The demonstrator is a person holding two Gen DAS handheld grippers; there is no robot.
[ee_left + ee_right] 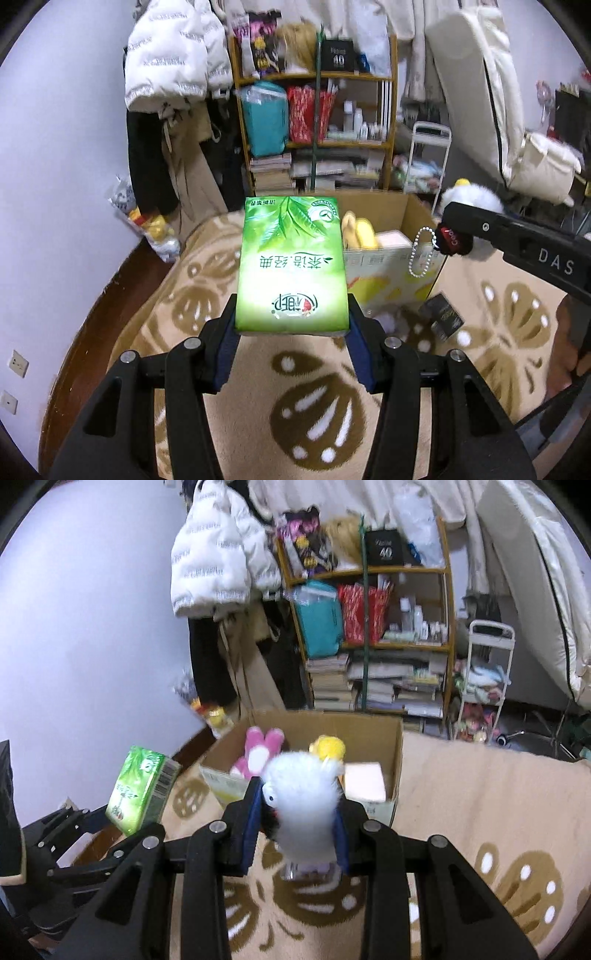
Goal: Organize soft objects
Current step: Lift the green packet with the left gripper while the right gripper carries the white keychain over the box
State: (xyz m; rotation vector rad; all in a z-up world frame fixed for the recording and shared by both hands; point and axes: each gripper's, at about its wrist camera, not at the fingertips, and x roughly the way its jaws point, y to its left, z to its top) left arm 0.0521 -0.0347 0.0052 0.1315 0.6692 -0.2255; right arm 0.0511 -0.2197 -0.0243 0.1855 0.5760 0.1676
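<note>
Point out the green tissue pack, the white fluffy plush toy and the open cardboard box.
Green plastic tissue pack (291, 266), left wrist view, middle of printed face.
White fluffy plush toy (304, 805), right wrist view, its furry body.
Brown open cardboard box (354, 727), right wrist view, inner back wall.

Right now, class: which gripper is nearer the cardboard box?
Right. The right gripper, clamping the white plush toy, hangs at the cardboard box rim; the left gripper, holding the green tissue pack, sits farther back.
</note>
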